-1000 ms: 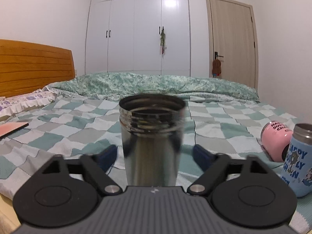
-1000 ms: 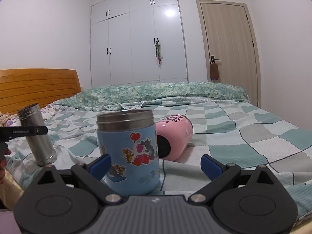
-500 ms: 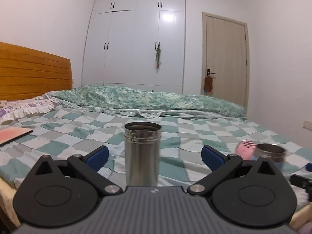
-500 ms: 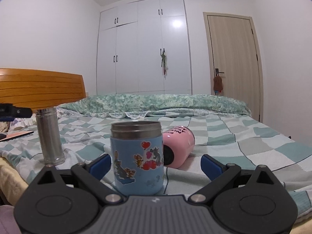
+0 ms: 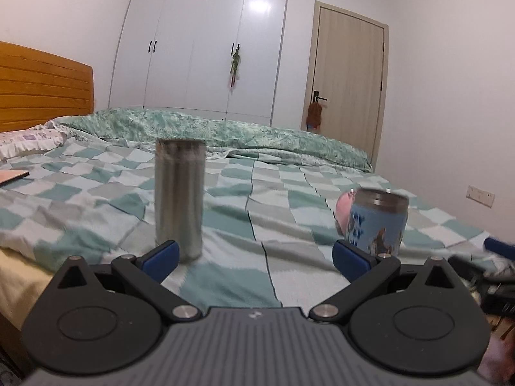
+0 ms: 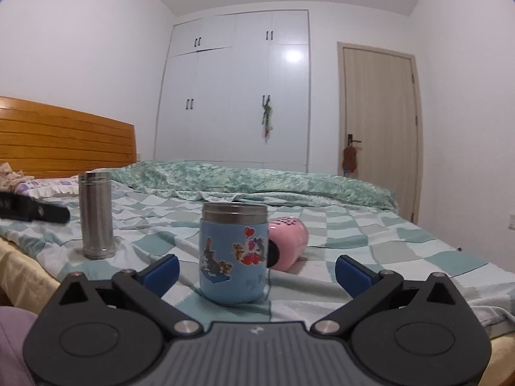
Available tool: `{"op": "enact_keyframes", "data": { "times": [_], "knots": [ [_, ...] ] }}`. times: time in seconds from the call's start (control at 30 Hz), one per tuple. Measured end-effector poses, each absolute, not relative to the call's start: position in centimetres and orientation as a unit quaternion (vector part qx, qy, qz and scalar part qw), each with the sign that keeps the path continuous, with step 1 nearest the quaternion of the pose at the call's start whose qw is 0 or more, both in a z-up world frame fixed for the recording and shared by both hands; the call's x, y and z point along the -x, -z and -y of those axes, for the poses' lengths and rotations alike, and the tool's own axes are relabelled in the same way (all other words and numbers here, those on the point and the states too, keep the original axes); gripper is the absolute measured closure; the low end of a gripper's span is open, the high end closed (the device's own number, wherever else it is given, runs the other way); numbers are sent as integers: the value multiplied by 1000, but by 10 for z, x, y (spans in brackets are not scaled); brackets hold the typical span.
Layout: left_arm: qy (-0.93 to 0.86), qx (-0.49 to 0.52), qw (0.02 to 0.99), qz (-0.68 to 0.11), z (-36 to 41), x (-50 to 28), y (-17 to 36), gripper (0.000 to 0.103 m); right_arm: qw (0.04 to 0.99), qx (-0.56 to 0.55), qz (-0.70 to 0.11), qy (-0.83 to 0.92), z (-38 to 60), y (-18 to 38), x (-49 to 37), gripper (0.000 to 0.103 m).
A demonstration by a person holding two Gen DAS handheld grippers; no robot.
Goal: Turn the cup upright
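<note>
A steel cup [image 5: 179,199] stands upright on the checked bedspread, just beyond my left gripper [image 5: 256,259], which is open and empty. It also shows at the left in the right wrist view [image 6: 96,215]. A blue cartoon cup [image 6: 234,252] stands upright in front of my right gripper [image 6: 257,273], which is open and empty; it shows at the right in the left wrist view [image 5: 378,223]. A pink cup [image 6: 288,246] lies on its side behind the blue cup, mouth toward me; only a sliver [image 5: 343,207] shows in the left wrist view.
The bed [image 6: 402,251] has a rumpled green duvet [image 6: 273,183] at the back and a wooden headboard [image 6: 64,141] at the left. A white wardrobe [image 6: 238,96] and a door [image 6: 379,128] stand behind. A flat pink item [image 5: 11,177] lies at far left.
Both grippers have pulled back from the cups, which now look smaller and farther. The left gripper has also shifted right, so the steel cup sits left of its centre.
</note>
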State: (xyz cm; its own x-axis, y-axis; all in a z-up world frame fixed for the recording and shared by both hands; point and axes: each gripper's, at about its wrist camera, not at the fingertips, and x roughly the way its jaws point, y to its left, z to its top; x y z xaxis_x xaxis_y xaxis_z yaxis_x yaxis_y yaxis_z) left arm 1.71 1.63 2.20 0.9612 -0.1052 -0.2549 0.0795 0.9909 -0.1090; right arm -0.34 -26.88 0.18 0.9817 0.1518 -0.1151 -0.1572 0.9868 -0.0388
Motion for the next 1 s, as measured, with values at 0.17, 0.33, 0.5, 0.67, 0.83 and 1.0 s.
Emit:
{"op": "enact_keyframes", "data": {
  "times": [0.17, 0.33, 0.5, 0.67, 0.83, 1.0],
  "knots": [
    [16, 27, 993, -117, -6, -20, 1, 0, 996, 34, -49, -62, 266, 3, 3, 0],
    [19, 27, 994, -105, -6, -16, 3, 0, 997, 45, -30, -52, 263, 6, 9, 0],
    [20, 1, 995, -97, 4, -14, 3, 0, 998, 41, -29, -44, 265, 6, 10, 0],
    [22, 3, 995, -97, 4, -15, 4, 0, 998, 39, -30, -43, 266, 6, 9, 0],
    [24, 2, 995, -96, 4, -14, 4, 0, 998, 35, -31, -43, 268, 7, 8, 0],
    [24, 2, 995, -96, 5, -14, 4, 0, 998, 35, -31, -43, 268, 7, 8, 0]
  ]
}}
